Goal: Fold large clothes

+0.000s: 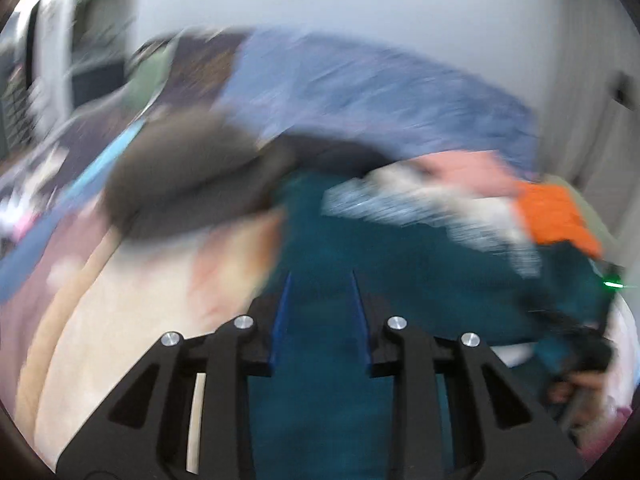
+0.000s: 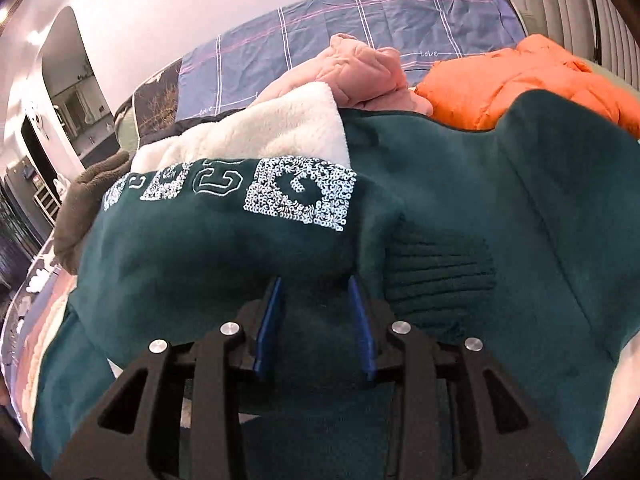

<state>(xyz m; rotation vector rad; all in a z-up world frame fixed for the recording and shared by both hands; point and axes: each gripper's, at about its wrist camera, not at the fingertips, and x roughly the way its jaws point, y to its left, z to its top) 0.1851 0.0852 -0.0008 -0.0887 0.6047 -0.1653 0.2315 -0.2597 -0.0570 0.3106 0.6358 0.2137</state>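
A dark green sweatshirt (image 2: 440, 168) with white sequin letters (image 2: 300, 196) lies spread over the clothes pile on the bed. Its ribbed cuff (image 2: 436, 272) sits just right of my right gripper (image 2: 314, 288). The right gripper's blue pads (image 2: 272, 312) stand apart, with a fold of green cloth lying loosely between them. The left wrist view is badly blurred. There the green sweatshirt (image 1: 400, 280) runs up between the blue pads (image 1: 282, 312) of my left gripper (image 1: 320, 280), which looks shut on the cloth. A person's hand (image 1: 572, 388) shows dimly at the right edge.
On the bed beyond the sweatshirt lie an orange puffer jacket (image 2: 520, 80), a pink garment (image 2: 360, 68), a white fleece (image 2: 260, 132) and a grey-brown garment (image 2: 88, 208). A blue checked sheet (image 2: 360, 24) covers the far side by the wall. A doorway opens at the left.
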